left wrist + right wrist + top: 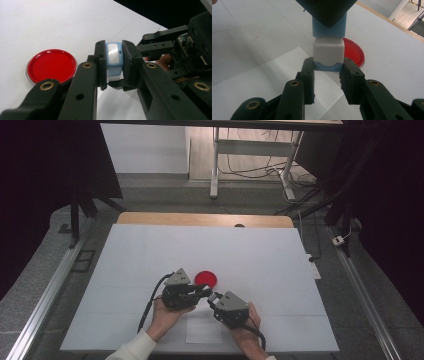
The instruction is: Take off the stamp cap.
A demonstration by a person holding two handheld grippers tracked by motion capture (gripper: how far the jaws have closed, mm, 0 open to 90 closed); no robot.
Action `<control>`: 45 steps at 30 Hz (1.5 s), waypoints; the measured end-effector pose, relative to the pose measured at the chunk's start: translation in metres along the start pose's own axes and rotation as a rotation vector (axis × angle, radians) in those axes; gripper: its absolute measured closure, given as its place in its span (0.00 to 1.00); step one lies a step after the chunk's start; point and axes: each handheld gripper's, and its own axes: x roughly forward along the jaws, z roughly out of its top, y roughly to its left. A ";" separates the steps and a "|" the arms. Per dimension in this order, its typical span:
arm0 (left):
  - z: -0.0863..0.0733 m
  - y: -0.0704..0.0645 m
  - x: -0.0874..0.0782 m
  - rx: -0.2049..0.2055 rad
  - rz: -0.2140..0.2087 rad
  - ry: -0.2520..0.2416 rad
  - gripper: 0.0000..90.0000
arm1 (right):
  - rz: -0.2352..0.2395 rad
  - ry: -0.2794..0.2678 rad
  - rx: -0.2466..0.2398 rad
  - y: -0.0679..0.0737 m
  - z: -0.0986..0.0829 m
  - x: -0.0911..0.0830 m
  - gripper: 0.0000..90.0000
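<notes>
Small blue-and-white block [114, 60]: light blue body, white section at one end, glossy white panel on one face. Held off the table between both grippers, blue part clamped by left jaws, white end's blue base between right jaws. Red dish [51, 65] just beside.

The left hand-held gripper [204, 292] points toward 3 o'clock, jaws clamped tight. The right hand-held gripper [214, 298] points toward 10 o'clock, tip to tip with it, jaws closed in. Both forearms enter from 6 o'clock.
</notes>
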 end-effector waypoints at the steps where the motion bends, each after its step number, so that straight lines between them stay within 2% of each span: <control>1: 0.000 0.000 0.000 0.000 -0.001 0.000 0.84 | 0.001 0.000 -0.004 0.000 0.000 0.000 0.73; 5: 0.000 0.001 -0.001 -0.004 -0.009 0.002 0.84 | 0.022 -0.002 -0.026 -0.002 0.000 -0.001 0.73; 8: -0.001 0.000 0.000 -0.003 -0.006 0.003 0.84 | 0.020 0.010 -0.053 -0.002 0.000 -0.001 0.73; 11: -0.001 0.000 0.000 -0.009 -0.012 -0.003 0.84 | 0.023 0.005 -0.054 -0.003 0.000 -0.001 0.73; 14: -0.001 0.000 0.000 -0.010 -0.009 -0.005 0.84 | 0.015 0.008 -0.041 -0.002 0.001 -0.002 0.73; 20: -0.004 -0.003 0.003 -0.012 0.005 -0.010 0.84 | -0.006 0.000 0.043 0.001 -0.003 -0.001 0.73; 22: -0.004 -0.003 0.003 -0.008 0.007 -0.007 0.84 | -0.004 0.004 0.039 0.002 -0.004 -0.001 0.73; 24: -0.004 -0.002 0.002 -0.013 -0.004 -0.009 0.84 | 0.005 0.003 0.020 0.001 -0.004 -0.001 0.73; 27: -0.003 -0.001 0.002 -0.016 -0.011 -0.009 0.84 | 0.007 0.011 -0.043 -0.001 -0.002 -0.002 0.73; 35: -0.003 -0.002 0.002 -0.022 -0.015 -0.018 0.84 | 0.024 0.010 -0.086 -0.005 -0.001 -0.004 0.73; 37: -0.003 -0.001 0.001 -0.029 -0.018 -0.021 0.84 | 0.021 0.017 -0.117 -0.005 -0.001 -0.005 0.73; 41: -0.003 -0.002 0.001 -0.033 -0.015 -0.028 0.84 | 0.013 0.002 -0.072 -0.004 -0.001 -0.005 0.73; 42: -0.003 -0.003 -0.002 -0.019 0.035 -0.050 0.84 | 0.006 0.012 -0.054 -0.003 -0.001 -0.005 0.73; 43: -0.002 -0.003 -0.006 0.010 0.084 -0.063 0.84 | 0.000 0.032 -0.031 -0.004 -0.004 -0.003 0.73; 44: -0.001 0.001 -0.012 -0.009 0.085 -0.081 0.85 | -0.014 0.046 -0.002 -0.006 -0.008 -0.002 0.73; 45: -0.001 0.006 -0.016 -0.042 0.052 -0.095 0.85 | -0.005 0.032 0.025 -0.009 -0.012 -0.002 0.73</control>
